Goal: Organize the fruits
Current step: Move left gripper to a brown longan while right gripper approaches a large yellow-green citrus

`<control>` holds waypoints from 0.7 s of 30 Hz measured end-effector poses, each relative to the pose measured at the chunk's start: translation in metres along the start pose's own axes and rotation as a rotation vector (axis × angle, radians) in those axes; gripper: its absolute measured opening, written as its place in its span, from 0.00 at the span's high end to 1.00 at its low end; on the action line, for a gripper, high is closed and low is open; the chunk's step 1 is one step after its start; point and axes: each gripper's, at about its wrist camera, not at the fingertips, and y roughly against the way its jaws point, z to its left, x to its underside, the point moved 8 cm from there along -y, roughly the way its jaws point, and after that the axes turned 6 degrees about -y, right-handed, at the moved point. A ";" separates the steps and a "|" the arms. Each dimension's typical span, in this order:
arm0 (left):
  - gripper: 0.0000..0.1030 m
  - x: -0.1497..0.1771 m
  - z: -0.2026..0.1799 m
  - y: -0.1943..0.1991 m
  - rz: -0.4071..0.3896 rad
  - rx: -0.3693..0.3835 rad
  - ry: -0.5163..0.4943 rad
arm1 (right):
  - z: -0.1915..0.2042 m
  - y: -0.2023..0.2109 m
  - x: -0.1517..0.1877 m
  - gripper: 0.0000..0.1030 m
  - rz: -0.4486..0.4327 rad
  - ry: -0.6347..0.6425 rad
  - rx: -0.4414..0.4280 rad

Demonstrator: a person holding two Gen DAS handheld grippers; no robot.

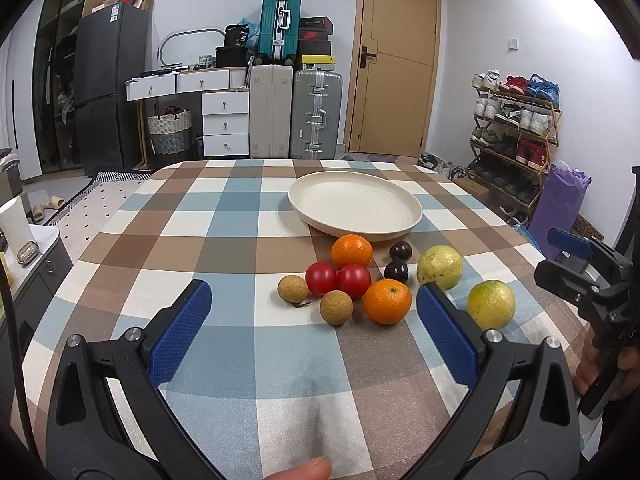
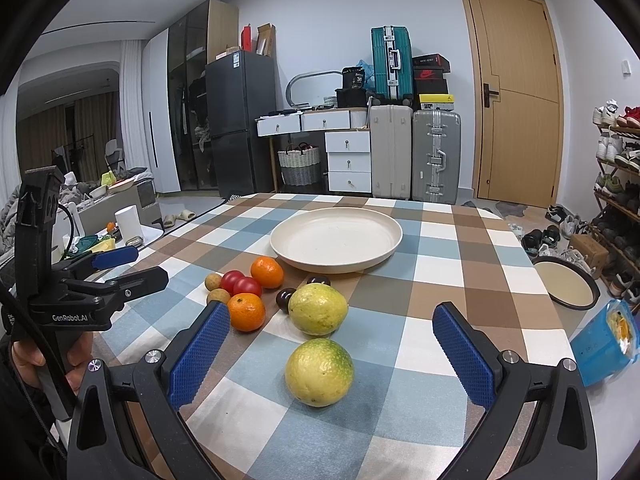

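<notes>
Fruits sit loose on the checked tablecloth (image 1: 224, 216), and both grippers hang above the near edge with nothing in them. Left gripper (image 1: 314, 312) has its blue pads spread wide and empty over the cloth. Just ahead of its fingertips lies the near orange (image 1: 387, 301), with a brown longan (image 1: 336, 307) touching distance to its left and a second longan (image 1: 293, 289) further left. Behind those, two red tomatoes (image 1: 338, 279) press together side by side. Beyond them sits the far orange (image 1: 351, 251), close to the rim of the cream plate (image 1: 320, 204), and that plate holds no fruit. Two dark plums (image 1: 398, 262) lie between the oranges and the pale yellow-green fruit (image 1: 439, 267).

Over to the right gripper (image 2: 332, 340): jaws wide apart as well, gripping nothing, and framed between its pads on the cloth is the nearer yellow-green fruit (image 2: 319, 372). The other yellow-green fruit (image 2: 317, 309) sits just behind it, apart. At the left of that view the left gripper shows from the side, held in a hand (image 2: 30, 354). Past the table stand suitcases (image 2: 414, 156), a wooden door (image 2: 516, 104) and a shoe rack (image 1: 514, 136).
</notes>
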 end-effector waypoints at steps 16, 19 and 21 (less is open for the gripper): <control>0.01 0.019 -0.002 -0.023 0.149 0.031 0.004 | -0.023 -0.030 0.017 0.00 0.196 -0.025 0.144; 0.01 0.022 -0.006 -0.033 0.191 0.029 -0.013 | -0.029 -0.038 0.024 0.00 0.265 -0.051 0.144; 0.01 0.025 -0.005 -0.040 0.233 0.035 -0.006 | -0.033 -0.040 0.030 0.02 0.305 -0.109 0.114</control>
